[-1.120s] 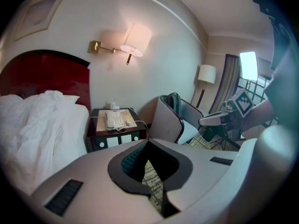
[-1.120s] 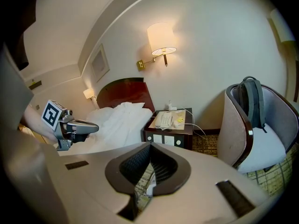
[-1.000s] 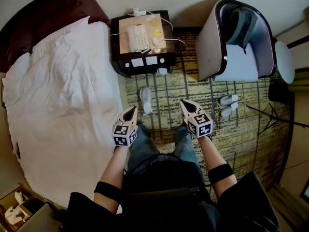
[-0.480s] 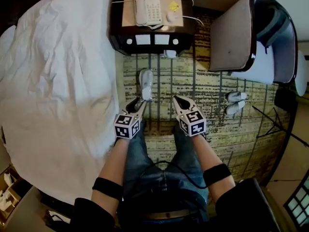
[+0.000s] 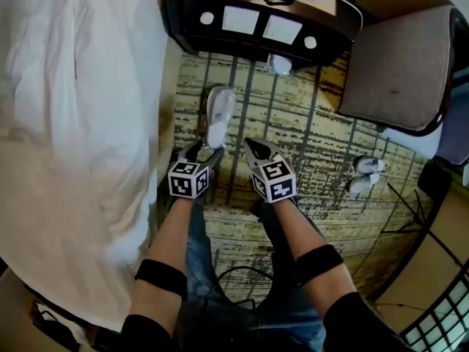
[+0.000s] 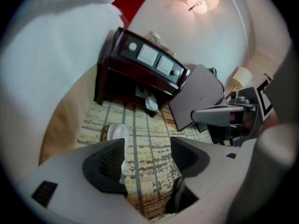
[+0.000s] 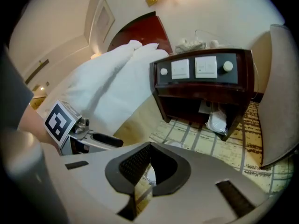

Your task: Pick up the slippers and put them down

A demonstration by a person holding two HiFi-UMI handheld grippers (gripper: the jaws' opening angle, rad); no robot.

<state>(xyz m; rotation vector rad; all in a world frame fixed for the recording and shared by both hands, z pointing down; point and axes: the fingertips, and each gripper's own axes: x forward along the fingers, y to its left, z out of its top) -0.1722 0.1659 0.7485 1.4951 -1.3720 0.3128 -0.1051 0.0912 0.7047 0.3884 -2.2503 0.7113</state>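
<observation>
In the head view, a single white fabric slipper [image 5: 218,116] lies lengthwise on the striped beige-and-brown patterned carpet [image 5: 308,145], close beside the white-covered bed [image 5: 73,123] on the left and nearer than the dark wooden nightstand [image 5: 256,31] at the far edge. The left hand-held gripper [image 5: 199,152] points down at the slipper's near end, its tips just short of it or touching, I cannot tell which. The right hand-held gripper [image 5: 253,149] hangs just to the slipper's right, apart from it. A second pair of white slippers [image 5: 364,174] sits well off to the right, near the grey upholstered chair [image 5: 399,72]. In the left gripper view, the left hand-held gripper [image 6: 147,146] has its jaws standing wide, having just been opening, with only carpet and an edge of the slipper [image 6: 117,132] showing in the gap and neither pad pressing on it; the nightstand [image 6: 140,73] and chair [image 6: 198,94] stand beyond. In the right gripper view, the right hand-held gripper [image 7: 150,146] has its tips drawn together on nothing, the slipper [image 7: 174,144] peeping just past them, with the nightstand [image 7: 205,85] far and the bed [image 7: 107,83] to the left.
</observation>
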